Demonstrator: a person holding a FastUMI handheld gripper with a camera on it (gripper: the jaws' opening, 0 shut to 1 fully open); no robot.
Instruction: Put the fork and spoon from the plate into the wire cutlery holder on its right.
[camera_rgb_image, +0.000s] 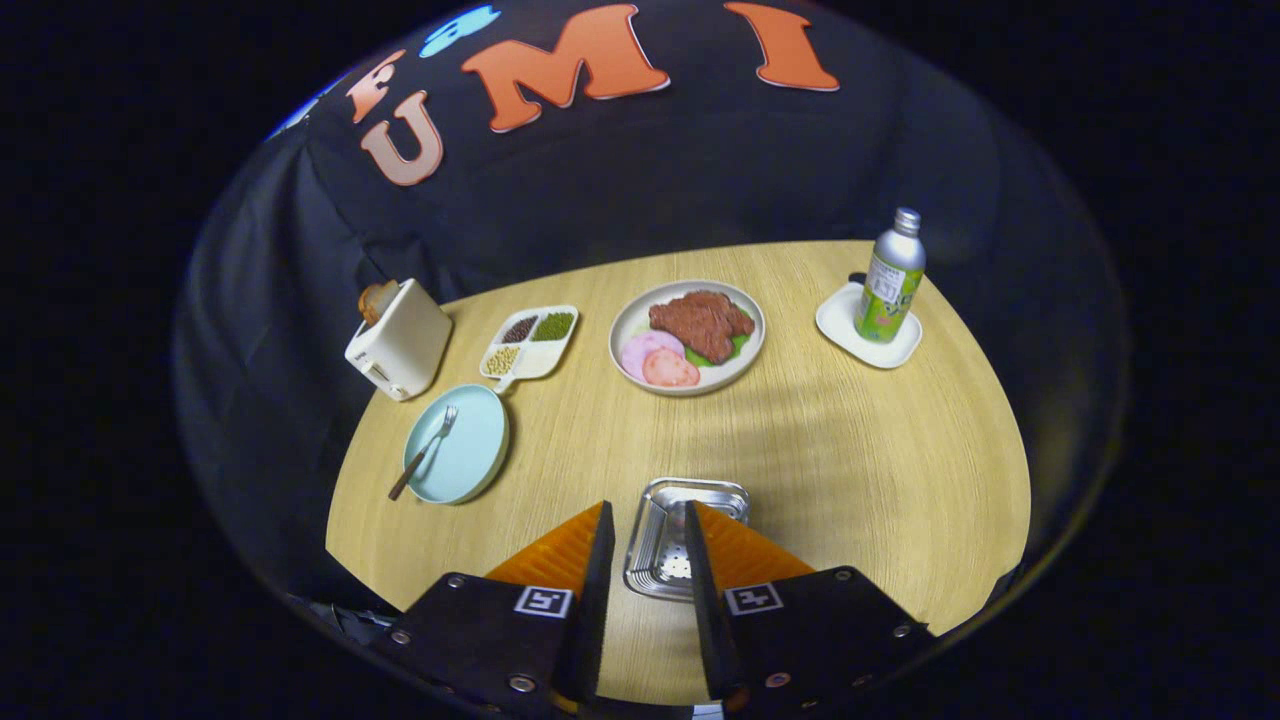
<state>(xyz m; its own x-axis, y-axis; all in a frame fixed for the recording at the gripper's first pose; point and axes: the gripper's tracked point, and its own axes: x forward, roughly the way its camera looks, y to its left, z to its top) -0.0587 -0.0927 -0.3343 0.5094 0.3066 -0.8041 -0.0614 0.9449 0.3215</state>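
Tool (645, 545) open, nothing held, fingers spread over the near desk (850, 450) with the holder (690, 500) showing between and just beyond them. Holder is a shiny metal basket with rounded corners and a perforated bottom; looks empty from here, though the fingers cover part of it. Fork (425, 452) lies on the blue plate (470, 470), off to the left beyond the fingers, tines pointing away, dark handle hanging out over the plate's near rim. Can't make out a spoon on the plate. Likely step: go get the fork. Best to swing left, come down over the handle where it overhangs the rim, pinch across the narrow handle, lift clear of the plate edge before carrying right. Risk: thin handle slips or pivots if pinched too near the end. Also on desk, well apart: toaster (400, 340), divided tray (530, 342), food plate (688, 335), bottle (890, 278) on a white coaster (868, 335).
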